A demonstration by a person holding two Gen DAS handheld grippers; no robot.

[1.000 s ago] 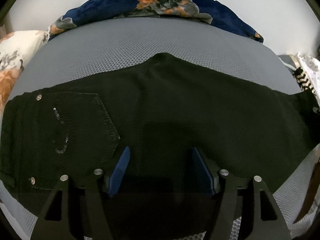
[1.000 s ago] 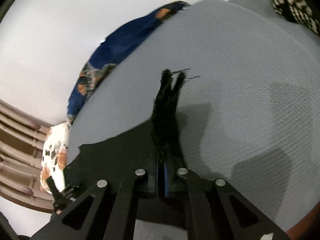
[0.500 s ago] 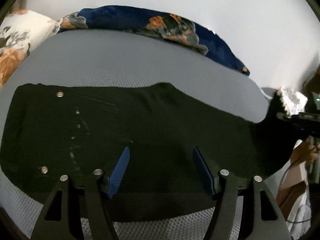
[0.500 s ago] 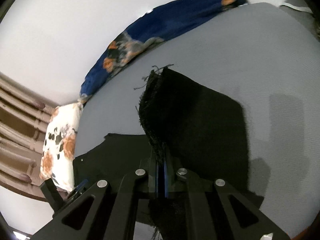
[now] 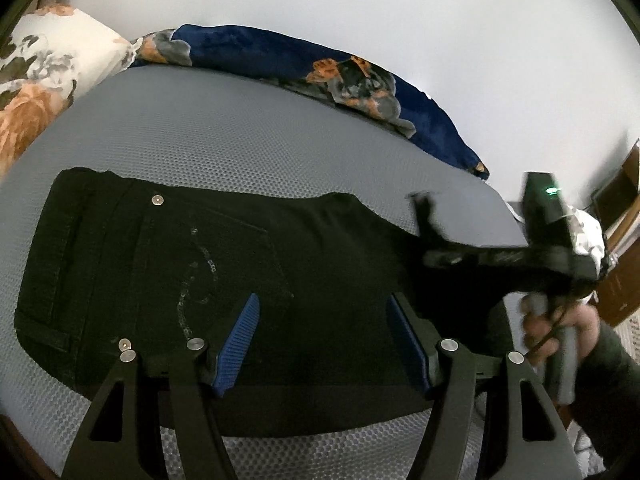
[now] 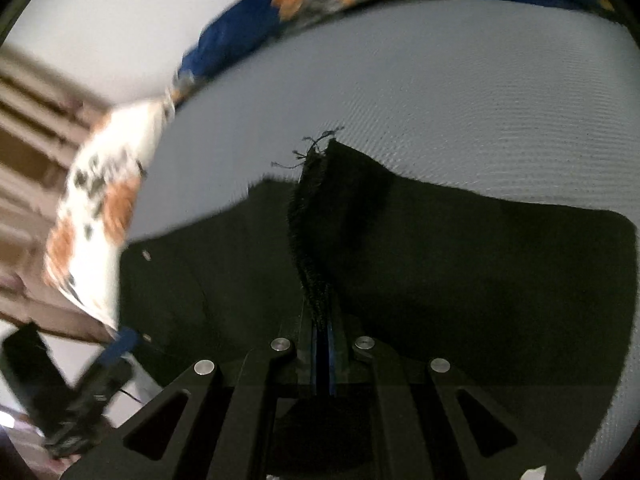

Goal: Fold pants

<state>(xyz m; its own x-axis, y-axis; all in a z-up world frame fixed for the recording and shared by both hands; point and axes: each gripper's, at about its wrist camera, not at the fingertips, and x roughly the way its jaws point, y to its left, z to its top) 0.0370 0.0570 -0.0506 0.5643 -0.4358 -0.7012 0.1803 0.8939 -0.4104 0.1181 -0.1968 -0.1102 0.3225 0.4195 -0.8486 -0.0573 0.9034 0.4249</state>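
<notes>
we count one pair of black pants spread across the grey mattress, plus one floral pillow and one blue blanket. we hold two claws. the left gripper hangs wide over the seat, gripping nothing. the right gripper is pinched nearly closed on the frayed hem, its jaws just easing apart.

the pants are matt black denim with small shiny metal rivets and a frayed hem. the mattress wears a grey, dimpled mesh cloth. the blanket looks plush, perhaps fleece. the left gripper is matt black plastic with ribbed blue pads, seemingly rubber, and bright metal pins.
</notes>
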